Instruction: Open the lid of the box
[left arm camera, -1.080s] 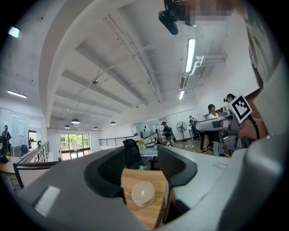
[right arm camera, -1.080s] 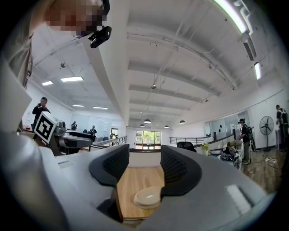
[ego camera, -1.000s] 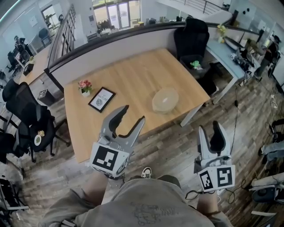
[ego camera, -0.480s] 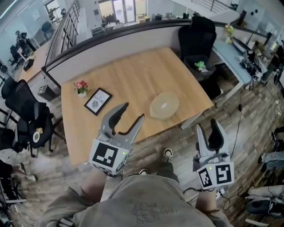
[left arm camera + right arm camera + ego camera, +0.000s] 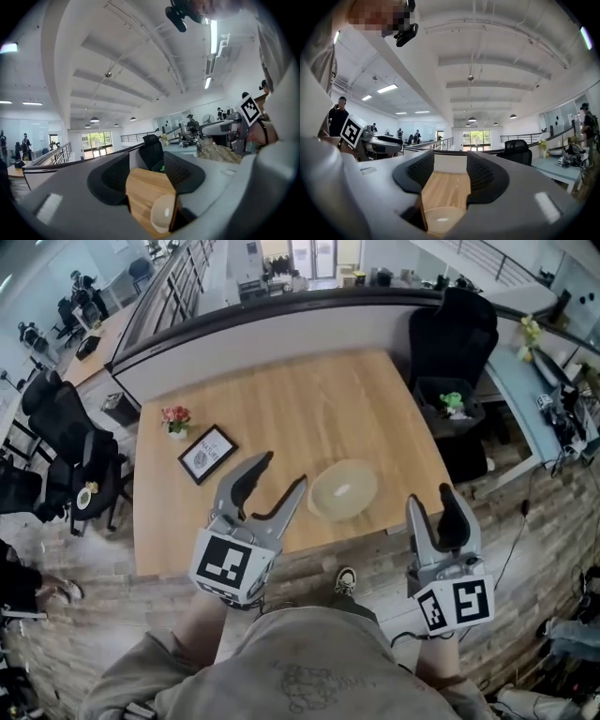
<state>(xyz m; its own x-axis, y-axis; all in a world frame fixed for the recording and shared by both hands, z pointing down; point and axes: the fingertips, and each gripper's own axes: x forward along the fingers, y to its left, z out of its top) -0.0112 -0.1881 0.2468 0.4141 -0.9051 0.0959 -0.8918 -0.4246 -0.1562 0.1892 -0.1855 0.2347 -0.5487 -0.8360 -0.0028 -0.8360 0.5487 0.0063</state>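
A round, pale translucent box (image 5: 343, 489) with its lid on sits near the front edge of the wooden table (image 5: 281, 399). My left gripper (image 5: 281, 472) hangs above the table's front edge, just left of the box, jaws wide open and empty. My right gripper (image 5: 431, 498) is held off the table's front right corner, open and empty too. In the left gripper view the box (image 5: 163, 214) shows low between the jaws of the left gripper (image 5: 145, 173). The right gripper view has the box (image 5: 440, 219) at the bottom, below the right gripper (image 5: 450, 176).
A black-framed picture (image 5: 207, 454) and a small flower pot (image 5: 174, 420) stand at the table's left side. A grey partition (image 5: 281, 329) runs behind the table. Black office chairs stand at the right (image 5: 450, 343) and at the left (image 5: 66, 437).
The person has stepped toward the table, so the box now lies close in front of both grippers. Both grippers stay open and empty.
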